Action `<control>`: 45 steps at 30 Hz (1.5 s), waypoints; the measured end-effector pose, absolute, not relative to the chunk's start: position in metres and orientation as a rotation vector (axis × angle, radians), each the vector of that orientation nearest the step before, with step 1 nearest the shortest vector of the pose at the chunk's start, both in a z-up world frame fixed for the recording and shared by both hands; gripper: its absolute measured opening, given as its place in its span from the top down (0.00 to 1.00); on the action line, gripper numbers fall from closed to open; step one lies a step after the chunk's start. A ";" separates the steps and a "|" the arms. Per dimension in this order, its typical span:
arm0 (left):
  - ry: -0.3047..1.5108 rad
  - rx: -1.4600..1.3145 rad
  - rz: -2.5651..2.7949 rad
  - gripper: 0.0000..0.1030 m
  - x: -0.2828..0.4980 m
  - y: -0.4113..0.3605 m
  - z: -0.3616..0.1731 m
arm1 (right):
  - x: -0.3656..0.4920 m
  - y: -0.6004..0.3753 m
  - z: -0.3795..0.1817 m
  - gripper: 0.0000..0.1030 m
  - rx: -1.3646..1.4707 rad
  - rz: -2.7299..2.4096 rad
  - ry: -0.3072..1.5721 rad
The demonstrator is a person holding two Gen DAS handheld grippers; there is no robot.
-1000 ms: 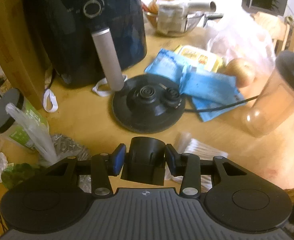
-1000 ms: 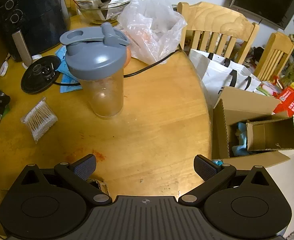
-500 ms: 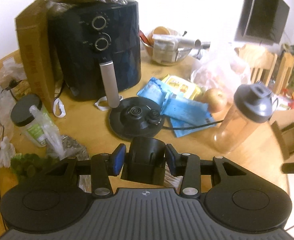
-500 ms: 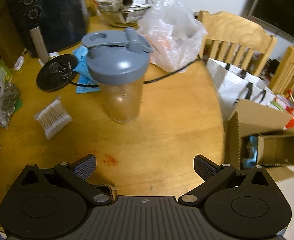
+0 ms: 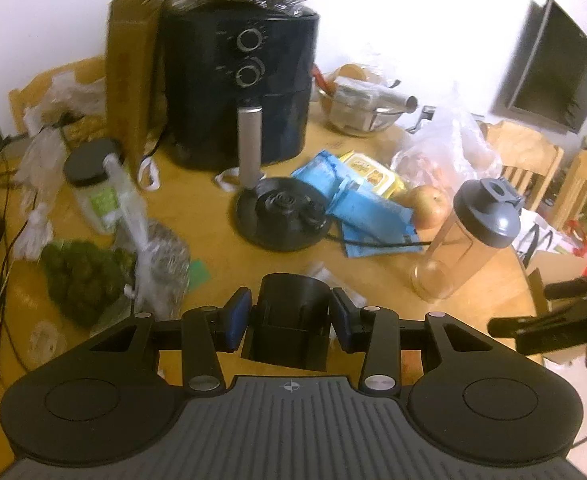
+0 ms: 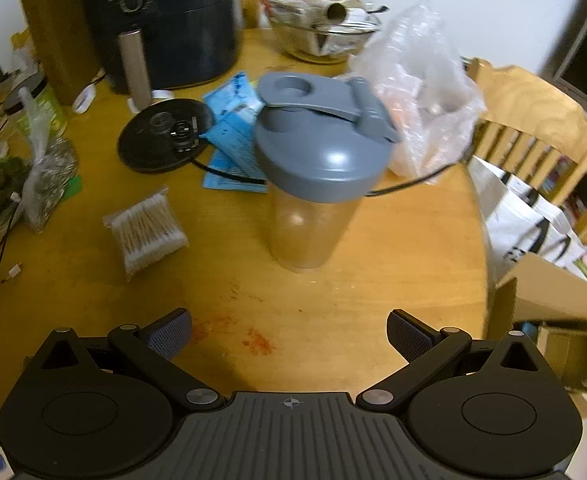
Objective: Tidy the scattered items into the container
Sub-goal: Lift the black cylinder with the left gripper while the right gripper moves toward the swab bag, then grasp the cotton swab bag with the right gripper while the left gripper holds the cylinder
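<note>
Lifted higher than before, the left gripper (image 5: 289,316) clamped a black cup (image 5: 291,316); keeping it level suited carrying toward the cardboard box (image 6: 549,320); right gripper (image 6: 289,336) gaped empty.

Your left wrist view is washed out at the upper right, where the wall (image 5: 413,20) blows to pure white, while the bench (image 5: 197,216) below reads warm yellow and soft. Both fisheye frames bend hard at the edges with dark corners. In your right wrist view the shaker bottle (image 6: 317,168) is smeared and the bench darkens at the bottom centre.
</note>
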State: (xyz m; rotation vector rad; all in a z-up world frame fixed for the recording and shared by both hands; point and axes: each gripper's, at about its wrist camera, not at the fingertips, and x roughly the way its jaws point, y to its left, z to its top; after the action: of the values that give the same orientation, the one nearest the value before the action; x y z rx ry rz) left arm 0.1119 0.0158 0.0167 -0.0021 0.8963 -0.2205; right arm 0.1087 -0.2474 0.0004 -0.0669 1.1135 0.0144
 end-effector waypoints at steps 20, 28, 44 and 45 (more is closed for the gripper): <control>0.940 -0.141 -0.069 0.59 0.066 0.040 0.008 | 0.133 -0.201 -0.016 0.00 -0.180 0.192 1.093; 0.943 -0.165 -0.051 0.59 0.060 0.042 0.007 | 0.143 -0.189 -0.023 0.00 -0.214 0.239 1.086; 0.950 -0.205 -0.034 0.59 0.055 0.044 0.002 | 0.153 -0.174 -0.035 0.00 -0.265 0.300 1.083; 0.948 -0.203 -0.038 0.59 0.054 0.043 0.003 | 0.153 -0.175 -0.034 0.00 -0.266 0.297 1.081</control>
State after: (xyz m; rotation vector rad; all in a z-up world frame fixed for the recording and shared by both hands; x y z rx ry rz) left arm 0.0544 0.0429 0.0027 -0.2034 0.9479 -0.0382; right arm 0.1529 -0.1752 -0.0343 -0.2657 1.0806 0.2974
